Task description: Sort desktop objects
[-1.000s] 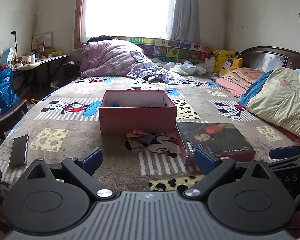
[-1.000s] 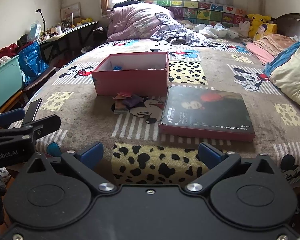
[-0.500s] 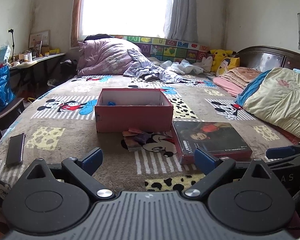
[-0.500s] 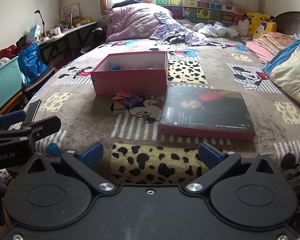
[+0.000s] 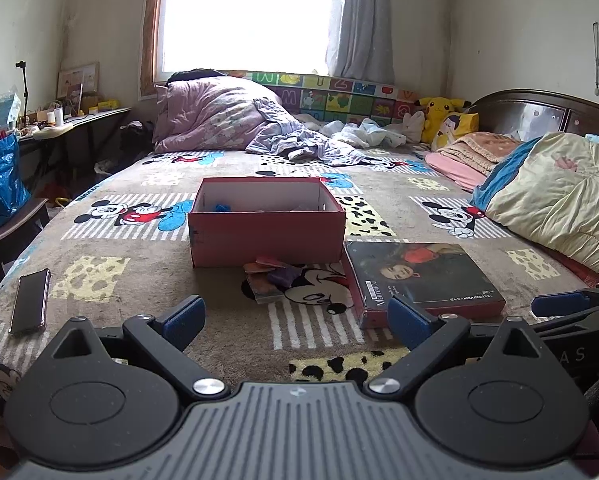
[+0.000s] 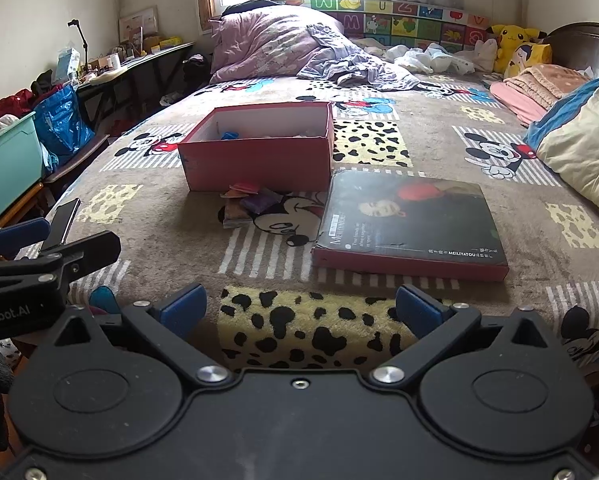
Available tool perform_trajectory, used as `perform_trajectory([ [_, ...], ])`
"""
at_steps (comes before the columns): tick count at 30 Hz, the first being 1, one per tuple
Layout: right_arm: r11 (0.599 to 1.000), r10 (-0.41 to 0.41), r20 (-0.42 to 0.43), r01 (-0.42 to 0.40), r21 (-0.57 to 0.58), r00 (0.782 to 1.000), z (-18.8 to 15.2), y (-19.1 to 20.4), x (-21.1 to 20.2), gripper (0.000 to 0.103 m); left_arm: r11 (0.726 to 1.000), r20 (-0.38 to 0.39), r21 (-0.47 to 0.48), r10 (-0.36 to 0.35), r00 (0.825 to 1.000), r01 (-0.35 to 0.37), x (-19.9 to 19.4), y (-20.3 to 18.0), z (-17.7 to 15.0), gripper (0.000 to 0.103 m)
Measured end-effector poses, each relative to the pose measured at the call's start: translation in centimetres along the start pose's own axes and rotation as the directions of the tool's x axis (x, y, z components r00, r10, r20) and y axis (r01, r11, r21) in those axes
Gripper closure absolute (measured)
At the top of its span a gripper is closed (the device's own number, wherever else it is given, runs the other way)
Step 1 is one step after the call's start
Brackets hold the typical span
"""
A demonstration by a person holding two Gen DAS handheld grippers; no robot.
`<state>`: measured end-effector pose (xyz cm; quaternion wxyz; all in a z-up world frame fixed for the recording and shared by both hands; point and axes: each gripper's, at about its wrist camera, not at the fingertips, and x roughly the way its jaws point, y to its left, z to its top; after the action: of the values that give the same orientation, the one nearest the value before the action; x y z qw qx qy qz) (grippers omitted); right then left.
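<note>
My left hand-held gripper hangs low over the near edge of the bed, its blue-padded fingers spread wide with nothing between them. My right hand-held gripper is beside it, also spread and empty, over a yellow patch with black spots on the blanket.

I take the red box as my landmark; it sits open-topped in the middle of the bed. Nearer to me than the box and to its right lies a flat dark album case with a portrait on its cover, its far left corner close to the box's front right corner. Just in front of the box, touching or nearly touching its front wall, is a small heap of cards and scraps, orange, purple and brown, left of the album case. Well to the left of the box and nearer to me, a phone lies flat near the bed's edge.

Inside the box a small blue thing shows near the back left; I cannot tell what it is. Beyond the box, a lilac quilt is bundled under the window, and a yellow plush toy sits far right of it.
</note>
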<state>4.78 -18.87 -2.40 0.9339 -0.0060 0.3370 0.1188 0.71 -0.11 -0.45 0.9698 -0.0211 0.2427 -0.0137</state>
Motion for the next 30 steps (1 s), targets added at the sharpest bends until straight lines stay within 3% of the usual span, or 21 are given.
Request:
perform_trajectory([
  [18,1.000,-0.007,-0.011,0.006,-0.011,1.000,0.2,-0.4,0.7,0.000,1.000,0.008,0.012,-0.003,1.000,0.003,0.9,-0.2,-0.4,0.005],
  [30,1.000,-0.020,-0.054,0.019,-0.022,0.998,1.2,-0.7,3.5,0.001,0.999,-0.017,0.029,-0.013,1.000,0.013,4.2,-0.1,-0.3,0.005],
])
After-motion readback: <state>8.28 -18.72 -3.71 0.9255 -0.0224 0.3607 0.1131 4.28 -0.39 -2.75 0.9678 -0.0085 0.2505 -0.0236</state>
